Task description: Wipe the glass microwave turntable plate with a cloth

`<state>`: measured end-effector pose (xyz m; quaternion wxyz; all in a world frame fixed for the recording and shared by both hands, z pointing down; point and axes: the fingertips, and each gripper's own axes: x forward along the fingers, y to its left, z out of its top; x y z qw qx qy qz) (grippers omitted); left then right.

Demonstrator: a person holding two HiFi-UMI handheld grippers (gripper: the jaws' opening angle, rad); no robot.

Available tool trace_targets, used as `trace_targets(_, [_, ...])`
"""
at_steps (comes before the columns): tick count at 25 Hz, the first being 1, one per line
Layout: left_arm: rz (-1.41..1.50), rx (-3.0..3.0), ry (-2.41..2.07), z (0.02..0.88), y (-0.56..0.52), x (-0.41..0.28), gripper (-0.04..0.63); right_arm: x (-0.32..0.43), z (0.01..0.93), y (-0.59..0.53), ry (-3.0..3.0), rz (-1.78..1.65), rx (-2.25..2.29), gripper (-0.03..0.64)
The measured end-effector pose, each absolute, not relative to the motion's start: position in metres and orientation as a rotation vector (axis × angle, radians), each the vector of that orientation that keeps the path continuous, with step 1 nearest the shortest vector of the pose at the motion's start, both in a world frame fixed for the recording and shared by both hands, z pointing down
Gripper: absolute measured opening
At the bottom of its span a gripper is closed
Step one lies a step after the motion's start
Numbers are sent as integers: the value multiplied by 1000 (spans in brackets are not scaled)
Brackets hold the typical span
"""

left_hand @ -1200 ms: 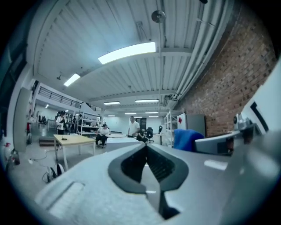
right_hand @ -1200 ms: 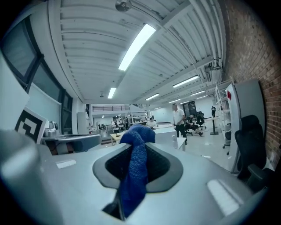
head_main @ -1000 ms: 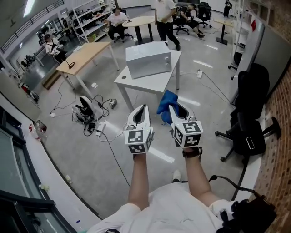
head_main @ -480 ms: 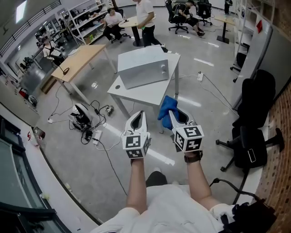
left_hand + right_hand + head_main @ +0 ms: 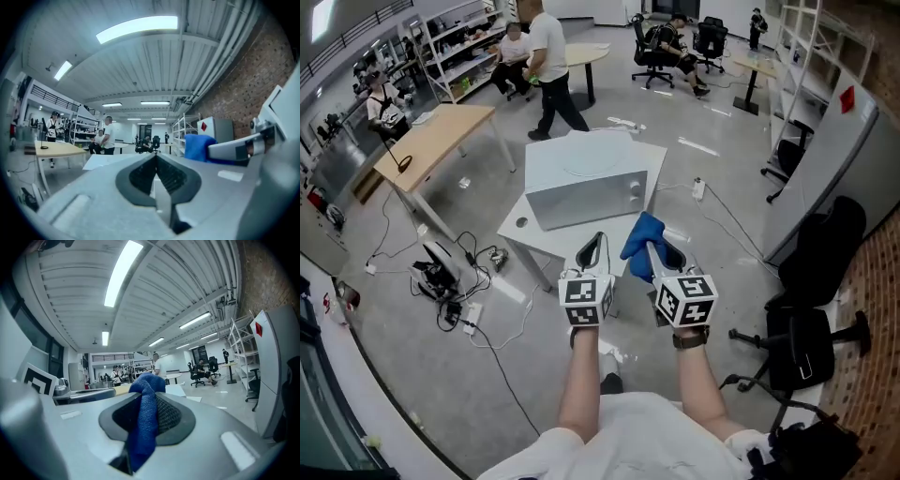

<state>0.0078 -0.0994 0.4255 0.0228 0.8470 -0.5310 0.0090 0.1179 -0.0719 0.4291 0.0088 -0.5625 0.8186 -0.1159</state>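
Wooden table, black chair, floor cables.

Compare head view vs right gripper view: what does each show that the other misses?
Head view only: the white microwave with its front knob, the person's forearms, and the cable tangle on the floor. Right gripper view only: the ceiling lights, and a close look at the jaws pinched together on the cloth's fold. Both: the right gripper, its blue cloth, the left gripper, and a standing person in a white shirt.

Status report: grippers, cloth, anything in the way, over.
Left gripper shut, empty. Right gripper shut on blue cloth. Microwave ahead on white table; turntable plate not in view.
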Motion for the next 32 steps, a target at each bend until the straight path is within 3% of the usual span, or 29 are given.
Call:
trace_targets(12, [47, 2571, -1493, 439, -247, -32, 3, 67, 434, -214, 2718, -332, -1591, 84])
trace_targets(20, [95, 2482, -1771, 429, -355, -70, 3, 51, 430, -342, 2753, -505, -1397, 84])
trace_targets(25, [71, 2508, -1921, 388, -418, -68, 3, 61, 382, -420, 2740, -420, -1245, 84])
trace_targets(32, [222, 2380, -2029, 414, -466, -71, 3, 32, 401, -470, 2891, -488, -919, 84])
